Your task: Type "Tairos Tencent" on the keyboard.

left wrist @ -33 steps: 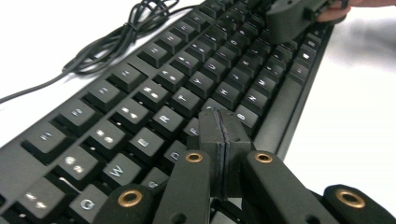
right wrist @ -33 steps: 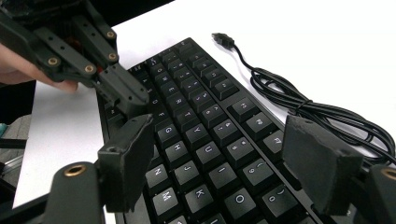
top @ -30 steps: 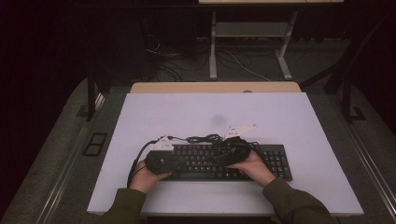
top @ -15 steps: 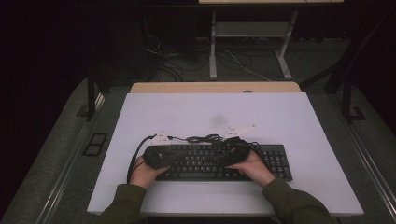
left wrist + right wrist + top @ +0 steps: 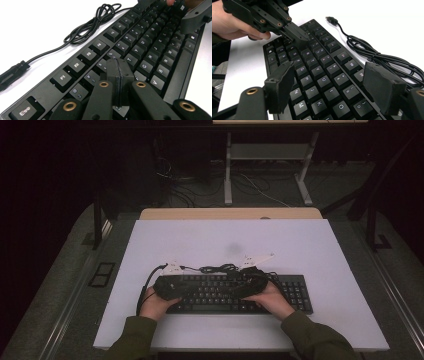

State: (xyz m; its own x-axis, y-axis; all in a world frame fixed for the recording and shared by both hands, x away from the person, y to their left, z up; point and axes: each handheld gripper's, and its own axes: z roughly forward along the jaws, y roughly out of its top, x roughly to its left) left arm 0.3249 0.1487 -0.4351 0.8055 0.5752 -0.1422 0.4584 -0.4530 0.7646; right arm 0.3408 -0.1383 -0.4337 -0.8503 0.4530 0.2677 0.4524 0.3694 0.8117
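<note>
Keyboard: the black keyboard (image 5: pixel 235 292) lies flat on the white desk (image 5: pixel 310 250), at about 6 o'clock on the desk top in the high view, long side parallel to the near edge.
Cable: the keyboard's black cable (image 5: pixel 92 23) lies bunched in loops on the desk just beyond the function-key row, at 12 o'clock from the keyboard; its plug (image 5: pixel 331 20) rests on the bare desk.
Left claw: the left claw (image 5: pixel 117 75) has its two jaws pressed together with nothing between them, tips down over the number and upper letter rows, around the 4 and T keys; whether they touch a key cannot be told.
Right claw: the right claw (image 5: pixel 334 85) stands with jaws parted, nothing between the pads, over the right half of the letter keys.
Hands: the left hand (image 5: pixel 156 304) sits at the keyboard's 9 o'clock end, the right hand (image 5: pixel 270 299) towards 3 o'clock.
Containers: cannot tell of any on the desk.
</note>
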